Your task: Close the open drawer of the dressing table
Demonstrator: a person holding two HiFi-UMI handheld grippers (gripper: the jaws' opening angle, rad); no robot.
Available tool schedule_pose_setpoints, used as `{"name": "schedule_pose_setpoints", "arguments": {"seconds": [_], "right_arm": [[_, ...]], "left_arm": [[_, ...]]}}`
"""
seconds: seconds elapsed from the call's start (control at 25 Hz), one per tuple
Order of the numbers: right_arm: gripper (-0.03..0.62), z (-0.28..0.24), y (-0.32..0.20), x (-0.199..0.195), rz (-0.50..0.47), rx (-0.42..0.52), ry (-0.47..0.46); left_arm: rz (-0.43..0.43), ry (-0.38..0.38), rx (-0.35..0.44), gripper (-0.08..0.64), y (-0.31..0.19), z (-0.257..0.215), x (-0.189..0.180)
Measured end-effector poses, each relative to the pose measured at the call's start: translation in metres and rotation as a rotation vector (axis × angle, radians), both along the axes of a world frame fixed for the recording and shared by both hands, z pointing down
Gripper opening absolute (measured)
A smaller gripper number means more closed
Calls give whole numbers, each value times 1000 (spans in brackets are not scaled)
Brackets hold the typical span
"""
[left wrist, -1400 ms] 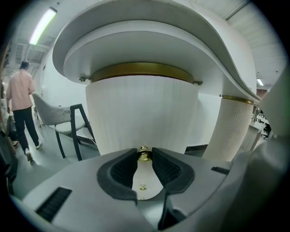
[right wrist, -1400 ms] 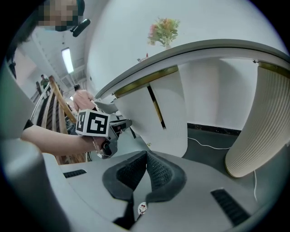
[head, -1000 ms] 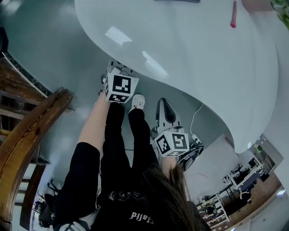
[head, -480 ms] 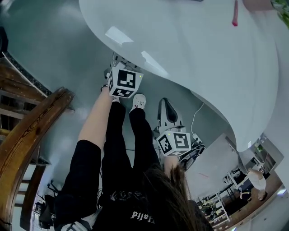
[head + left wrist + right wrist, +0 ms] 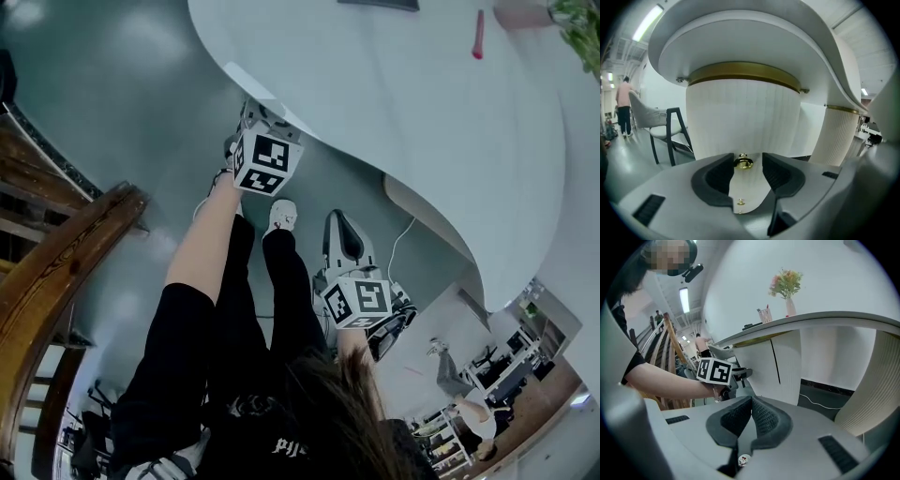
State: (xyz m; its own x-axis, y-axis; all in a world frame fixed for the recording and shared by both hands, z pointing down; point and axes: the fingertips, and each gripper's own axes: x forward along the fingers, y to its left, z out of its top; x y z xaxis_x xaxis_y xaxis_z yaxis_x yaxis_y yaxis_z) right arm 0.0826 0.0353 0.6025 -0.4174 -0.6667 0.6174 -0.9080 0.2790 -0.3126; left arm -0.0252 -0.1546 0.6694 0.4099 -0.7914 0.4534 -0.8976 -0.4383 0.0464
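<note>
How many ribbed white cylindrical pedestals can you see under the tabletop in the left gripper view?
2. One ribbed white cylindrical pedestal stands straight ahead, carrying the round gold knob. The second stands farther back on the right. Others may be hidden beyond the frame.

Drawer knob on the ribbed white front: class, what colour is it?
The knob is shiny gold; it shows best in the left gripper view.
</note>
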Motion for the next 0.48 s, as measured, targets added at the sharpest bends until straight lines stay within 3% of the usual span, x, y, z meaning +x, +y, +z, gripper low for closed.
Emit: {"name": "schedule_pose_setpoints", "arguments": {"seconds": [0.16,0.48], "right_arm": [[26,-7,4,0,-5,8,-6],[26,-33,16,-2,-37,20,6]], "left_arm": [[9,5,-14,216,6,-8,3],[32,-40,-58,222,40,-31,-9]]}}
